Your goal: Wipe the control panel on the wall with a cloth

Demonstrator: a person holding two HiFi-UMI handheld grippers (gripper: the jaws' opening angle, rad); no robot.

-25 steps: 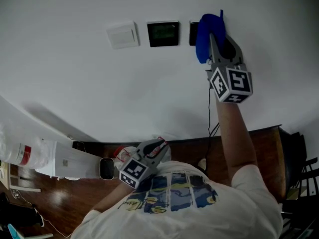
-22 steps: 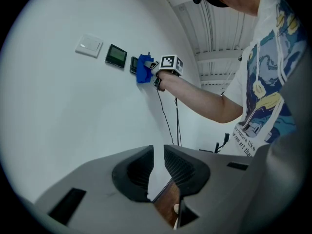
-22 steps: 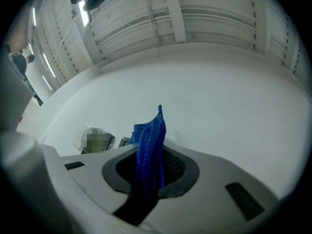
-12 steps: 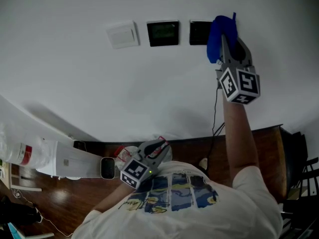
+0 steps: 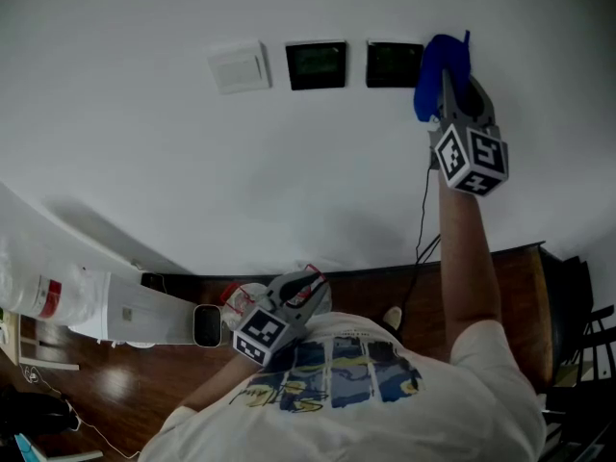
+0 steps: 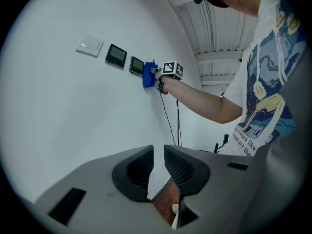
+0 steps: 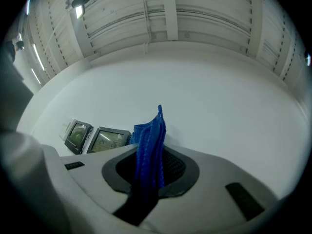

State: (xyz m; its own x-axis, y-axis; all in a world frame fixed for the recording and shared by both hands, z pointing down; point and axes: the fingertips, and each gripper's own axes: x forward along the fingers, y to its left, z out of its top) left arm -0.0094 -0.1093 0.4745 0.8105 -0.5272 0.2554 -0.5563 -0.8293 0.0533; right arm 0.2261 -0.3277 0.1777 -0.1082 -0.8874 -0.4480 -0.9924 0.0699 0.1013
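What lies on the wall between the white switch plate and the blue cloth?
In the head view, two dark screens: the left control panel and the right control panel, side by side, from white switch plate to blue cloth.

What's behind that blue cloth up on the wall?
Plain white wall shows around the blue cloth, pinched in the right gripper. The nearest dark panel sits just left; the patch under the cloth, perhaps the panel's edge, is covered.

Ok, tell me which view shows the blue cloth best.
The right gripper view: the blue cloth fills the middle, clamped in the right gripper, weave visible. The head view shows it as a small bunch against the wall; the left gripper view, a distant patch.
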